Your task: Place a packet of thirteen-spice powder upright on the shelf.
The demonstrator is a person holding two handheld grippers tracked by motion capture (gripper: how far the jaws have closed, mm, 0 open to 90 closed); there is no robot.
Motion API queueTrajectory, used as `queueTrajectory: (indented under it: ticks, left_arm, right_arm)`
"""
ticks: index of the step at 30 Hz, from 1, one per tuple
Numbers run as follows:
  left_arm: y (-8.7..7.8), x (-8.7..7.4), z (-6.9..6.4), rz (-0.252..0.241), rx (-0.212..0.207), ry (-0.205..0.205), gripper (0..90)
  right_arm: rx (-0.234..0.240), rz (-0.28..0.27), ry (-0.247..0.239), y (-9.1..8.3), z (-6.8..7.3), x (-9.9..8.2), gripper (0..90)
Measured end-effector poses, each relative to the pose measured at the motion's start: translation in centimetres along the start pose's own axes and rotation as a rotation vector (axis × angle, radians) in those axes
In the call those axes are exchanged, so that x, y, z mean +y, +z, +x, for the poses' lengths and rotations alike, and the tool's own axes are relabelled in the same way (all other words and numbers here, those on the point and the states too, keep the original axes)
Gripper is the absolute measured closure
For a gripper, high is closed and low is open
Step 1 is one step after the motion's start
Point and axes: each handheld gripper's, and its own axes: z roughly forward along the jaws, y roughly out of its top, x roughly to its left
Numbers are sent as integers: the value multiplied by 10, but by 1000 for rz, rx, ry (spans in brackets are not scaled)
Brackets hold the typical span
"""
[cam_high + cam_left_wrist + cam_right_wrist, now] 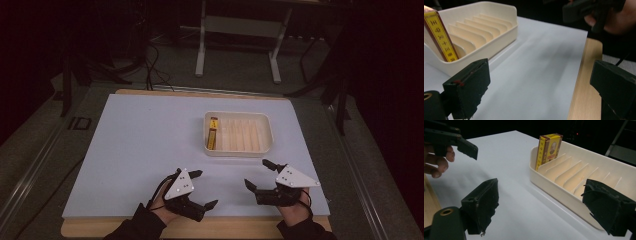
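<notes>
A cream slotted tray (pixel 239 148) sits right of centre on the white table top. One yellow and brown box (pixel 212 133) stands on edge in its leftmost slot; the same box (pixel 549 147) rises from the tray's near end in the right gripper view, and its yellow spine (pixel 442 40) shows in the left gripper view. My left gripper (pixel 203 189) rests near the front edge, open and empty. My right gripper (pixel 256 173) lies just in front of the tray, also open, nothing between its jaws. The two grippers face each other.
The white top (pixel 145 145) lies on a wooden board whose strip (pixel 584 95) shows along the front edge. Beyond the table stand a metal frame's legs (pixel 201 50) and dark floor with cables. The other slots of the tray (pixel 584 173) hold nothing.
</notes>
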Motion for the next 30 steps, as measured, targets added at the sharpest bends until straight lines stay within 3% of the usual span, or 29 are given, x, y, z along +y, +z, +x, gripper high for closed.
queueTrajectory:
  ticks: [11, 12, 17, 20, 24, 30]
  left_arm:
    - [3, -11, 6, 32, 2, 2, 39]
    - [4, -14, 6, 40, 17, 15, 39]
    - [6, -16, 6, 41, 35, 1, 40]
    - [8, -18, 6, 57, 50, 23, 44]
    - [8, -19, 7, 57, 49, 15, 44]
    - [5, -20, 12, 39, 83, -5, 45]
  right_arm:
    - [1, 9, -5, 1, -1, -3, 134]
    - [4, 13, -7, 1, -1, -4, 134]
    - [10, 18, -12, 3, -1, -5, 134]
    - [10, 17, -12, 3, -2, -6, 133]
    - [7, 16, -6, 3, -4, -7, 134]
    - [14, 23, -7, 5, -4, -8, 134]
